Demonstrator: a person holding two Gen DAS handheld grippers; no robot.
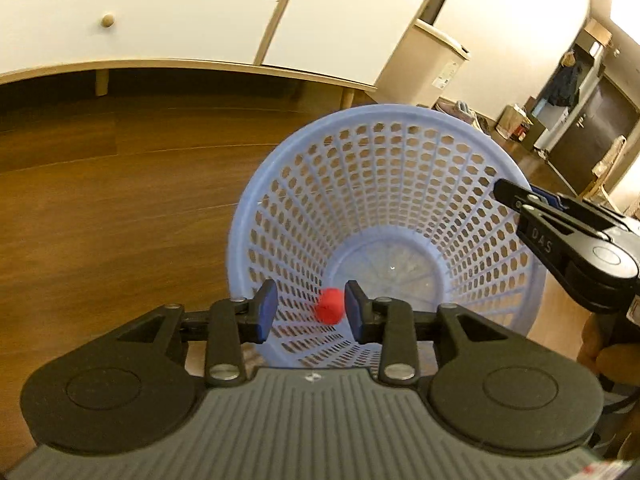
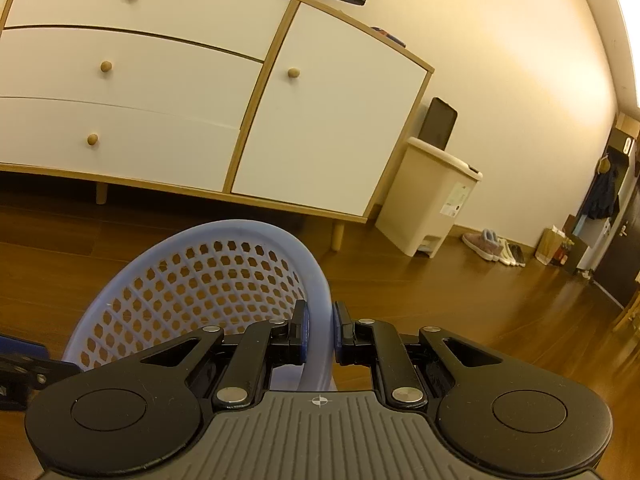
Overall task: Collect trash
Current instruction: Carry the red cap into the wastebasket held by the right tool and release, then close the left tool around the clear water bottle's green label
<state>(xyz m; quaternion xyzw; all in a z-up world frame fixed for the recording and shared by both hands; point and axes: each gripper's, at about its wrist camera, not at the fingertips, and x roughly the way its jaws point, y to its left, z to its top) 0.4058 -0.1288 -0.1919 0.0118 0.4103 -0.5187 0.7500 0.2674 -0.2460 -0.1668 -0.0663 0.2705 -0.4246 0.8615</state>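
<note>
My right tongs (image 2: 319,334) are pinching the smooth rim of the blue lattice basket (image 1: 384,216), tipped above the wood floor (image 1: 120,208). Left tongs (image 1: 310,312) are spread, a fuzzy red ball (image 1: 329,305) between them over the basket's mouth.

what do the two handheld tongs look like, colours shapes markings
Both tongs, left and right, share one build: a grey ribbed body, two round black discs, black linkage bars with silver rivets, and flat blue pads on black fingers. The right one carries a small crosshair mark. Seen side-on from the left camera, white lettering runs along its black finger arm.
</note>
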